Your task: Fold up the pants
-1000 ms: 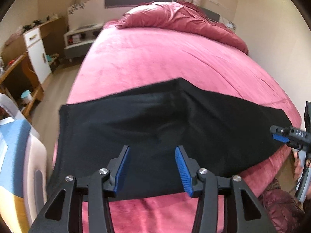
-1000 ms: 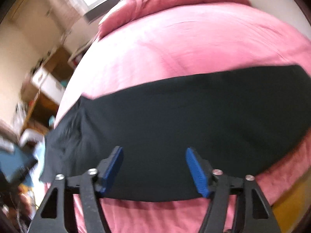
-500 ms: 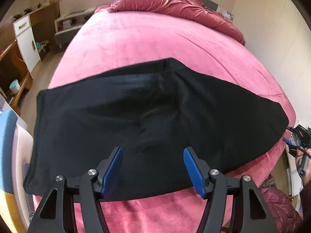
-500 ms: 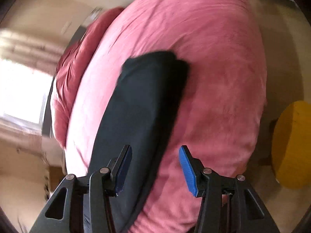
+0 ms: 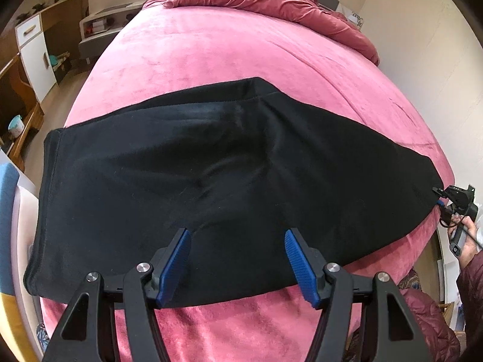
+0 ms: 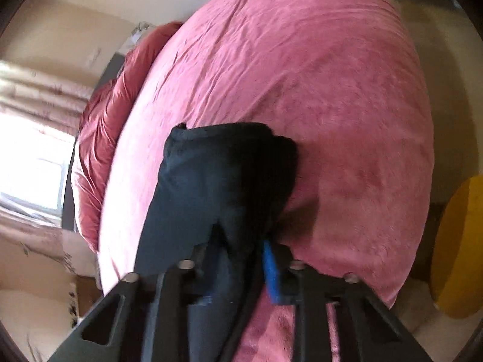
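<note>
Right gripper (image 6: 241, 259) — jaws just closing — pinches pants (image 5: 211, 181).

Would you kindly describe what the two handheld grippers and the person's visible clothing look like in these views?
The left gripper has matte black angular finger arms with triangular cut-outs, silver round bolt heads, and ribbed blue pads. The right gripper is built the same, though blurred; one blue pad shows. In the left wrist view its black handle carries a thin black cable. The person's sleeve is a dark maroon quilted jacket.
</note>
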Tool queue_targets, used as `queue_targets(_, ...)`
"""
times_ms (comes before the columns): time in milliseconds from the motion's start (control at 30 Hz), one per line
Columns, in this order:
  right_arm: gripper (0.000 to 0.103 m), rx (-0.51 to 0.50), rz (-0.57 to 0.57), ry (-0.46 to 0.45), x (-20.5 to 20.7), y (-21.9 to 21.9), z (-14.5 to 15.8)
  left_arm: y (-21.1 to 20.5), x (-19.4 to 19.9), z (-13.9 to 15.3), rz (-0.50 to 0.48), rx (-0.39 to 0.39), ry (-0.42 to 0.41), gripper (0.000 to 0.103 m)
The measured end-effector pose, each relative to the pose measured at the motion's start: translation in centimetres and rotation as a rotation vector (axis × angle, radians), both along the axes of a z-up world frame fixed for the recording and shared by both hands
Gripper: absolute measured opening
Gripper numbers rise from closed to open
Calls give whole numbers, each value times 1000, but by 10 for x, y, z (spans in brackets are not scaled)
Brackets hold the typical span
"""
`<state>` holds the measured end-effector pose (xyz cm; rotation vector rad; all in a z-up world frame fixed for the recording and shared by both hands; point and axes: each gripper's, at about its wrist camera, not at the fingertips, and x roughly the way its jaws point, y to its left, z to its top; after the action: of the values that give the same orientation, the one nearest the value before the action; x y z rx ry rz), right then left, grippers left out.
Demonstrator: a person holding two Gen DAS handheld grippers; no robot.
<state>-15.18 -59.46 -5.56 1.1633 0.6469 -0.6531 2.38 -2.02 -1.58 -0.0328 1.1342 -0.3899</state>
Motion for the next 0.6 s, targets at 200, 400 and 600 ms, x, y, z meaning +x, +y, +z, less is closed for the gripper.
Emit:
queue_targets(200,14,-145,173,-48,26,22,54,4,3,-3,12,-24,28,66)
queue_targets(400,14,-256,430,-89,66,78,103,6,5,0,19,-70,32,66)
queue_targets(600,13,-278,676,-122,104,160,115,14,6,7,43,-148,51,63)
